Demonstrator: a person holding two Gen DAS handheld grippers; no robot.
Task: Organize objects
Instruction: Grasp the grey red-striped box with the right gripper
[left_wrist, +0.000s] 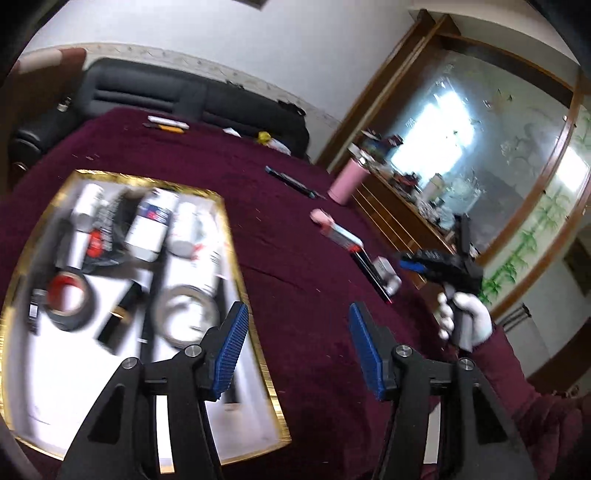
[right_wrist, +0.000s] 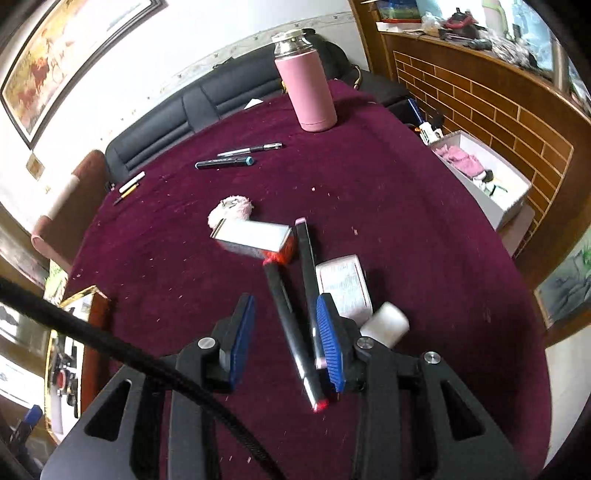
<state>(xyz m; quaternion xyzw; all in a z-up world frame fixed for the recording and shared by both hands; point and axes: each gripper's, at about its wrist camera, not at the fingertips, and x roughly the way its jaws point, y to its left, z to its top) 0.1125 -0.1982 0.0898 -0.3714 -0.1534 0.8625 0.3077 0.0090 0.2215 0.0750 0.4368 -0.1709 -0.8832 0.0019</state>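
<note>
Two markers lie below your right gripper (right_wrist: 285, 338), its jaws partly apart and empty: the red-tipped marker (right_wrist: 291, 332) between them, a pink-capped marker (right_wrist: 308, 273) alongside. You seem between placements, so close on one next. Your left gripper (left_wrist: 297, 349), open and empty, hangs by the gold-rimmed tray (left_wrist: 258, 332) near the table's left edge.

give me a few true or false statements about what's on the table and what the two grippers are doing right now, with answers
1. The pink flask stands upright on the maroon cloth. True.
2. The left gripper is clamped on a roll of tape. False: its jaws stand apart with nothing between them.
3. The gold-rimmed tray already holds tape rolls and white bottles. True.
4. Two black markers lie inside the tray. False: they lie on the cloth, under the right gripper.
5. The right gripper grips a marker. False: its jaws are open above them.
</note>
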